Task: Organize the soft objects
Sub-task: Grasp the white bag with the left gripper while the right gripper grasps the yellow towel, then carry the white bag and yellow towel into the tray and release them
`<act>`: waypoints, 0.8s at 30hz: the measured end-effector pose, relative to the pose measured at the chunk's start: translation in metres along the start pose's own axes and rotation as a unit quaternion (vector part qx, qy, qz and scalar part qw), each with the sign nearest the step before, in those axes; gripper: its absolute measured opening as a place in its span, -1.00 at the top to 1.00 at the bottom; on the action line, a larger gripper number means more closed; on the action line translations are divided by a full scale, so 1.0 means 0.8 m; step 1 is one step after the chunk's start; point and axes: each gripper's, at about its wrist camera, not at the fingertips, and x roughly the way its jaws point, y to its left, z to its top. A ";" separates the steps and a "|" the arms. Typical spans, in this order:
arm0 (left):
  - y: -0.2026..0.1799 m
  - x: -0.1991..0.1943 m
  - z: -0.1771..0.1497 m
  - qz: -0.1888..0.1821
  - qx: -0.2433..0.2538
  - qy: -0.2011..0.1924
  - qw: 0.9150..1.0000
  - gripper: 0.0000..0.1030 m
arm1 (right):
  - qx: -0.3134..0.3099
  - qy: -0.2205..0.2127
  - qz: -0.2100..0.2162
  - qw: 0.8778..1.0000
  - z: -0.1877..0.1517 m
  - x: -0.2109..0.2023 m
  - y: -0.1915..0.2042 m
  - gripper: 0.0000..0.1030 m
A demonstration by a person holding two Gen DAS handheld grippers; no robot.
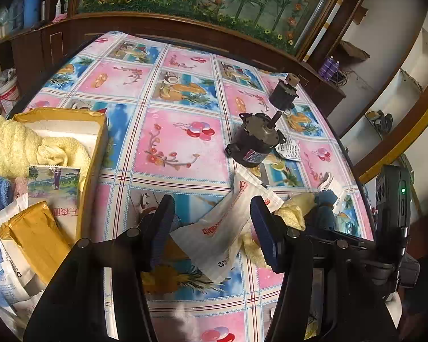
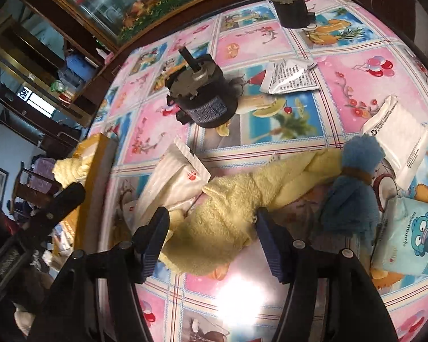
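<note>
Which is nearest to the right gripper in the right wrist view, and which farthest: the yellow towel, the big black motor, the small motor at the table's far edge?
From the right gripper, its jaws open:
1. Yellow towel, between the jaws.
2. Big black motor, mid-table, ahead and slightly left.
3. Small motor, far edge, ahead and right.
</note>
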 end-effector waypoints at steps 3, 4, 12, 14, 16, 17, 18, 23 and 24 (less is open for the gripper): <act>-0.009 0.015 -0.004 0.018 0.029 0.011 0.999 -0.07 | -0.038 -0.015 -0.012 0.999 -0.006 0.002 0.012 -0.13; -0.012 0.022 -0.005 0.023 0.038 0.016 0.999 -0.07 | -0.042 -0.016 -0.001 0.999 -0.008 0.000 0.010 0.02; -0.048 0.079 -0.011 0.042 0.122 0.037 0.991 -0.07 | -0.058 -0.021 -0.004 0.998 -0.033 -0.036 -0.036 0.14; -0.059 0.095 -0.013 0.051 0.147 0.041 0.987 -0.07 | -0.053 -0.023 -0.001 0.998 -0.037 -0.040 -0.044 0.14; -0.070 0.104 -0.016 0.051 0.167 0.035 0.984 -0.11 | -0.048 -0.024 0.003 0.999 -0.041 -0.044 -0.049 0.14; -0.077 0.109 -0.019 0.055 0.177 0.039 0.982 -0.14 | -0.047 -0.026 0.005 0.999 -0.041 -0.045 -0.050 0.14; -0.082 0.115 -0.023 0.062 0.187 0.045 0.979 -0.14 | -0.048 -0.028 0.005 0.998 -0.042 -0.045 -0.050 0.14; -0.094 0.116 -0.031 0.067 0.197 0.053 0.977 0.13 | -0.057 -0.037 0.001 0.998 -0.044 -0.045 -0.043 0.14; -0.090 0.111 -0.029 0.058 0.183 0.053 0.980 0.13 | -0.060 -0.038 0.003 0.998 -0.046 -0.046 -0.041 0.14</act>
